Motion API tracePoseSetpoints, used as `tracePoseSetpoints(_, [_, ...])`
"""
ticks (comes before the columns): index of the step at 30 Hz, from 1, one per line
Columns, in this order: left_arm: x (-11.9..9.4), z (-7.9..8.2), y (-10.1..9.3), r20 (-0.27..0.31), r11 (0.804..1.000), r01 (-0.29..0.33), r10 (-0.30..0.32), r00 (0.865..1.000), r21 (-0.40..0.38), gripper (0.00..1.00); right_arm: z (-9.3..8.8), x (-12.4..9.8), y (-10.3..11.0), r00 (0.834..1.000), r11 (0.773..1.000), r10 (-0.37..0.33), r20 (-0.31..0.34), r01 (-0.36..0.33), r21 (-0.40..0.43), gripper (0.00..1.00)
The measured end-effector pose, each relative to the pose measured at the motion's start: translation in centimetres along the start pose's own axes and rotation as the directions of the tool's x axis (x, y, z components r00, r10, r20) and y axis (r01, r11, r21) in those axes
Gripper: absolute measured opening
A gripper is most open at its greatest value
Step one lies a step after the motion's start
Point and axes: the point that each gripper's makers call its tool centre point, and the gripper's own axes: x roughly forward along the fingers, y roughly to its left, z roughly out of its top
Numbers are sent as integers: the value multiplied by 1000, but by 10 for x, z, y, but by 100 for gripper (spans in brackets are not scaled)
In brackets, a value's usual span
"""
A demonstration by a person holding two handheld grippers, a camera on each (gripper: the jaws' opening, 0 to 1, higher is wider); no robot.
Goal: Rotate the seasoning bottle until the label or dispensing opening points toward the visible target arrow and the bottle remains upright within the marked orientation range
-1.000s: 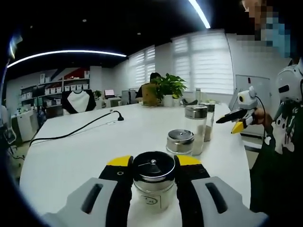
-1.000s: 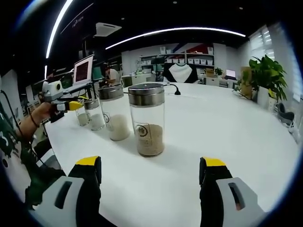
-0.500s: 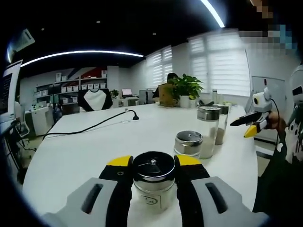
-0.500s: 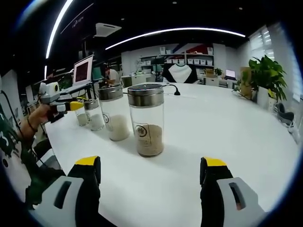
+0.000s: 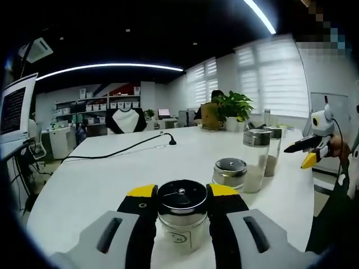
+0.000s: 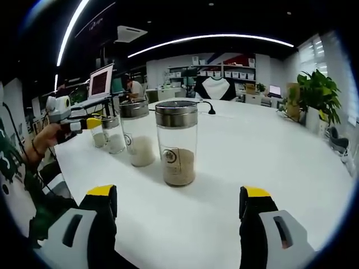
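1. Presently, my left gripper (image 5: 182,204) is clamped on a short seasoning bottle (image 5: 182,216); both yellow-tipped jaws press against its glass sides, just under the metal lid.
2. The gripped bottle stands upright between the jaws, on the white table (image 5: 101,179). A small round mark shows on the glass facing me; I cannot tell which way the dispensing opening points.
3. Ahead and to the right of my left gripper stands a second short jar (image 5: 230,172) with a metal lid. Just beyond it stand a tall jar of white grains (image 5: 256,159) and another tall jar (image 5: 274,148) partly hidden behind it.
4. A black cable (image 5: 118,152) runs across the table ahead and to the left of my left gripper.
5. My right gripper (image 6: 176,199) is open, its jaws spread wide with nothing between them. It also appears at the far right of the left gripper view (image 5: 308,151), off the table edge.
6. Straight ahead of my right gripper stands a tall jar of brown seasoning (image 6: 177,143), upright and apart from both jaws.
7. Beyond it, trailing to the left, stand the jar of white grains (image 6: 136,133) and smaller jars, ending near my left gripper (image 6: 92,123).
8. A potted plant (image 6: 317,95) sits far right of my right gripper.
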Motion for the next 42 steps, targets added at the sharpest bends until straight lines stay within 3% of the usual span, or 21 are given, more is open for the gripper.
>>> tracePoseSetpoints(17, [3, 1, 6, -5, 995, -103, 103, 995, -16, 36, 5, 0, 0, 1000, 1000, -5, 20, 6, -28, 99])
tracePoseSetpoints(36, [3, 2, 5, 8, 996, -93, 93, 996, 1, 36, 1, 2, -4, 1000, 1000, -15, 12, 16, -22, 99])
tracePoseSetpoints(37, [2, 4, 4, 19, 996, -88, 88, 996, 20, 38, 1, 2, -4, 1000, 1000, -15, 11, 15, -22, 99])
tracePoseSetpoints(38, [1, 13, 3, 70, 994, -91, 86, 994, 62, 41, 1, 2, -4, 1000, 1000, -15, 11, 15, -22, 99])
tracePoseSetpoints(40, [-4, 16, 4, 72, 989, -107, 100, 992, 100, 53, 1, 2, -4, 1000, 1000, -15, 11, 15, -21, 99])
tracePoseSetpoints(42, [-8, 16, 7, 52, 990, -99, 94, 994, 103, 52, 2, 1, -4, 1000, 1000, -13, 17, 14, -16, 99])
